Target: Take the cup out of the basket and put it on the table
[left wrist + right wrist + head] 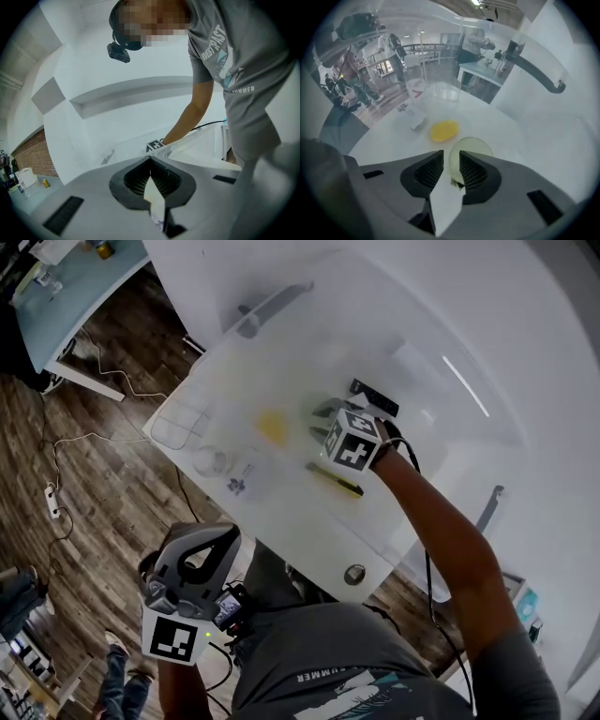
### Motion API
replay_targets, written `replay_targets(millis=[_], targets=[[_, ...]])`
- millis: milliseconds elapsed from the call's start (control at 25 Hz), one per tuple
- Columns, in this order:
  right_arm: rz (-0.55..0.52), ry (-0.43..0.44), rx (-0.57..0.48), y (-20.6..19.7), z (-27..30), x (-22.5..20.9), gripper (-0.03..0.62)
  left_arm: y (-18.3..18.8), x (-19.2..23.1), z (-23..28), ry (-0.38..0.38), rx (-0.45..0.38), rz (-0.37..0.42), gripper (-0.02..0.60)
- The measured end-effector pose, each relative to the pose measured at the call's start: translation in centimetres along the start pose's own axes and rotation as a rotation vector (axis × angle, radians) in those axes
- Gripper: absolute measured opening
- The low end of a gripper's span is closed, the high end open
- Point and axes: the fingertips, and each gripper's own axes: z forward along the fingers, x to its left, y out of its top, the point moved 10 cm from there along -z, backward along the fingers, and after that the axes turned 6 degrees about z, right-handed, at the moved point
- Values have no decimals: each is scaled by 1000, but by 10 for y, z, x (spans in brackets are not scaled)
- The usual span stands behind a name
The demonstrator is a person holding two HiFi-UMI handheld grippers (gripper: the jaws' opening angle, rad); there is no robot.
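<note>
The right hand-held gripper point(450, 155) has jaws apart, with the cup point(476, 144) partly between their tips.

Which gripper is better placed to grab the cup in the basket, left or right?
Right. The right gripper is down inside the basket, jaws open right at the cup. The left gripper is shut and outside the basket.

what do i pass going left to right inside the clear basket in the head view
clear cup → yellow object → right tool
</note>
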Motion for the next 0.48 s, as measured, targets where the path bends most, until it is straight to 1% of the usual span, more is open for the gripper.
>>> replay_targets(millis=[120, 200, 240, 360, 480], targets=[[-32, -14, 63, -2, 16, -1, 105, -7, 1, 2, 1, 3, -13, 9], [-45, -19, 85, -3, 21, -1, 43, -11, 1, 3, 0, 3, -17, 9], [-45, -16, 89, -3, 22, 0, 32, -11, 2, 4, -1, 3, -18, 9], [-43, -5, 83, -4, 15, 5, 29, -9, 2, 5, -1, -2, -14, 9], [-51, -22, 53, -1, -2, 10, 29, -5, 3, 4, 4, -9, -4, 9]])
